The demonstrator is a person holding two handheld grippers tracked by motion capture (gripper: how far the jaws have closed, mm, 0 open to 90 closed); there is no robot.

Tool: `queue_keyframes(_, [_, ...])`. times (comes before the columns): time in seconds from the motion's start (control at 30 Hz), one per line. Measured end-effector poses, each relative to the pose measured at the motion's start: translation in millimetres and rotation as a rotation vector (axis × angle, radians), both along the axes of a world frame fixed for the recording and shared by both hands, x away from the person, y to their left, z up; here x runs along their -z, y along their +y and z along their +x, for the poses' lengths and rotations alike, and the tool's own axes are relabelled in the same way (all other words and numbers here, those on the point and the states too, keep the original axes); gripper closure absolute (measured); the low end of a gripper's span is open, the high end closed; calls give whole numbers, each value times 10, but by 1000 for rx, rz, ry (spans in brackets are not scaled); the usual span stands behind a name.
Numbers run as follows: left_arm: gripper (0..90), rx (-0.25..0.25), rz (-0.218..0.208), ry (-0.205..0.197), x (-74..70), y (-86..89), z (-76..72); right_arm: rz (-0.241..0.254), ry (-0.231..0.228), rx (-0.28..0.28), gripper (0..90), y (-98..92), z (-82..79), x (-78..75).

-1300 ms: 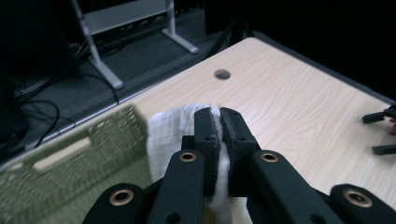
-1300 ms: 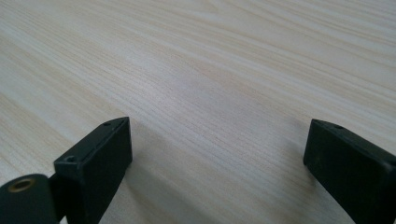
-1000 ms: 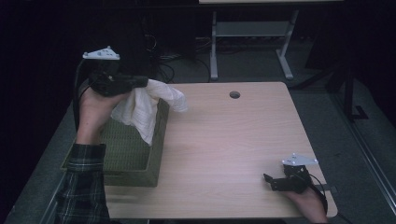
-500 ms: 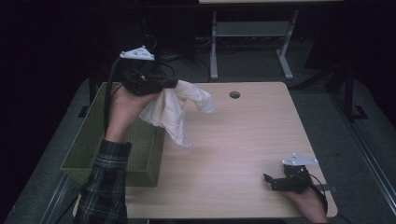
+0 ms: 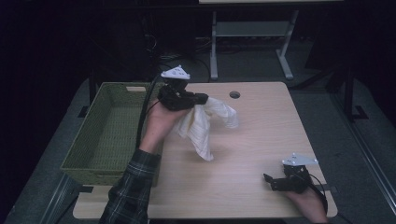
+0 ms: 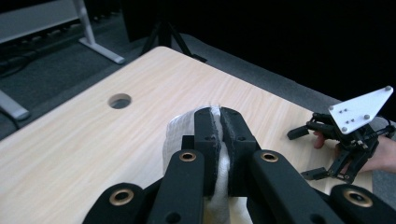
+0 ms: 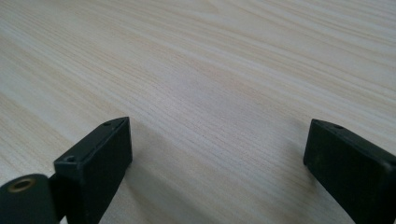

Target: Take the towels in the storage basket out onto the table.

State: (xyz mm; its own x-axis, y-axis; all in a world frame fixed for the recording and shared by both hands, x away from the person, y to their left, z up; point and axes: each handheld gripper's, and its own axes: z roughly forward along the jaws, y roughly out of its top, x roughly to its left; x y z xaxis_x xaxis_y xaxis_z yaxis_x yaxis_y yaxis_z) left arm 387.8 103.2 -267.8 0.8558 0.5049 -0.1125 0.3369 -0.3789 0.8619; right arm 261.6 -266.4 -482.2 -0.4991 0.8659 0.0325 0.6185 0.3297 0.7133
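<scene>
Left hand-held gripper (image 5: pixel 201 99) pinches a white cloth (image 5: pixel 203 128) above the worktop (image 5: pixel 252 140); right hand-held gripper (image 5: pixel 270 182) rests spread wide.

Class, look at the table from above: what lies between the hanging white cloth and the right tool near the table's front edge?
Nothing: in the high view, only bare wooden table lies between the white cloth and the right tool.

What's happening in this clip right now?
A person is working at a light wooden table with a claw in each hand. The left claw is clamped on a crumpled white cloth, which hangs above the tabletop beside a green woven basket at the table's left edge. The right claw rests open near the table's front right corner, holding nothing.
</scene>
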Motion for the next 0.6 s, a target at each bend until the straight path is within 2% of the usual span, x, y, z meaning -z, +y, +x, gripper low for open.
queue_keyframes(0.37, [852,44,-11,55,399,-290,-4,-2,-1,-3,75,-2,1,1])
queue_keyframes(0.53, [852,93,22,88,644,-437,-1,-4,-2,-4,75,-4,1,1])
queue_keyframes(0.6, [851,99,36,104,759,-481,10,-4,-2,-4,75,-4,2,1])
